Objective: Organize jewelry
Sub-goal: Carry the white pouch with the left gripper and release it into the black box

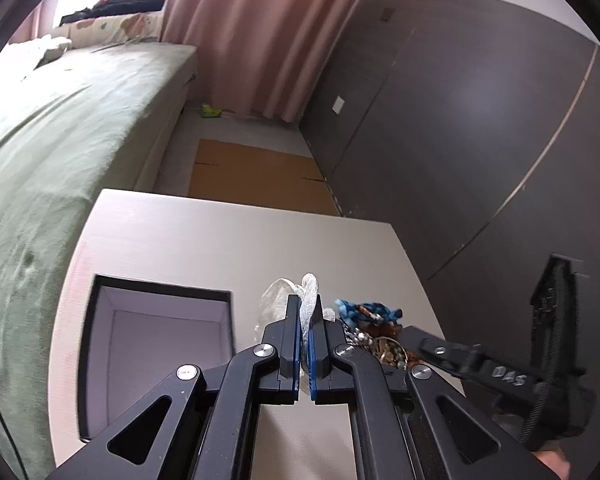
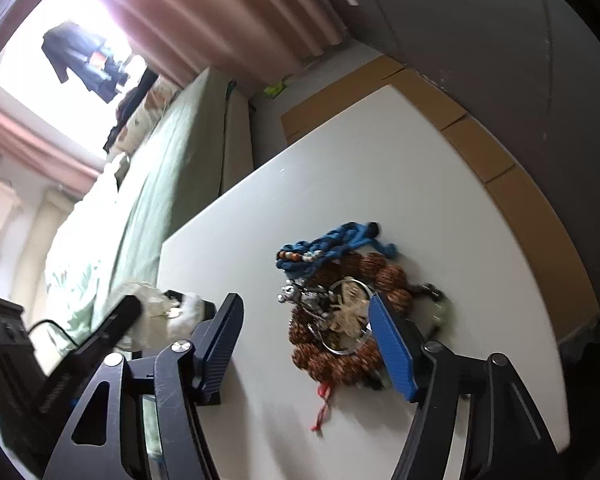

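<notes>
Jewelry, one heap, was recorded on the white table, nearer its right edge than its left. Contents noted: a blue braided cord piece, a strand of large brown beads, a metal ring with a pale flat ornament inside it, a small silvery chain cluster, and a red tassel trailing toward the near edge.

Left gripper was found clamped on a translucent pouch or wrapping, which was pinched between the blue pads and held clear of the table. Whether any jewelry lay inside it could not be told.

Open box, dark-rimmed with a pale lining, stood at the table's left edge and appeared empty.

Right gripper was held partly open over the heap, its fingers to either side of the ring and beads, no pad seen pressing on anything.

Step judged in hand: transfer of the pouch toward the box while the next item was being approached. Next move judged to call for a lowering onto one piece alone, since the strands lay tangled together.
</notes>
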Action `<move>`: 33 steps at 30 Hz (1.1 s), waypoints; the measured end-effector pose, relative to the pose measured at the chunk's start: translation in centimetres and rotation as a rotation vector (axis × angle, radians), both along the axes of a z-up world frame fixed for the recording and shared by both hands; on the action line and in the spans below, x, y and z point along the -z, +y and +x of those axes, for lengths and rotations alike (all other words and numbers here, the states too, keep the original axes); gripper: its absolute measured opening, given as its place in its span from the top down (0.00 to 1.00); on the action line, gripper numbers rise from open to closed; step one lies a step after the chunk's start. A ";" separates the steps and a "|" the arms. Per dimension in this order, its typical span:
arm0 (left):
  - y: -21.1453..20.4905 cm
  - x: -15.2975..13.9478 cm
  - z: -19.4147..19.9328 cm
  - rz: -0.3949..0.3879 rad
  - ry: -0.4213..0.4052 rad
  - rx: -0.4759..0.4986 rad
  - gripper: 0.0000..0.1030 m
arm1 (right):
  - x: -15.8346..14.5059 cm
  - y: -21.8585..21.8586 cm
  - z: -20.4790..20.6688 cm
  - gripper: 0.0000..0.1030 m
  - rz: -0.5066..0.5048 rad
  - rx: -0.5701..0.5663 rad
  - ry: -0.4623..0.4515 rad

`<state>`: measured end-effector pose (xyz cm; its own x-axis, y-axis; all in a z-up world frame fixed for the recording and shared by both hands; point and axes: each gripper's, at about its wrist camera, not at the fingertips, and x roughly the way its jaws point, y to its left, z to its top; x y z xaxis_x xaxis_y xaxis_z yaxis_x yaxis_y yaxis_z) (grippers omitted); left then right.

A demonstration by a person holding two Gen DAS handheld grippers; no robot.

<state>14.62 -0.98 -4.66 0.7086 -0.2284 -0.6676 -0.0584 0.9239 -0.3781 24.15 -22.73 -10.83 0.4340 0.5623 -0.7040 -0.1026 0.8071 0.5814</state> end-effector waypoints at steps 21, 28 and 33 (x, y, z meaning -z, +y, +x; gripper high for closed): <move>6.8 -1.3 -1.6 -0.055 -0.010 -0.134 0.98 | -1.0 4.4 1.1 0.87 -0.222 -0.160 -0.141; 8.3 -2.2 -3.2 -0.097 -0.033 -0.162 0.98 | -3.4 2.7 -0.5 0.87 -0.109 -0.113 -0.210; 10.1 -2.6 -4.0 -0.114 -0.048 -0.199 0.98 | -6.5 2.9 -2.1 0.87 -0.069 -0.105 -0.289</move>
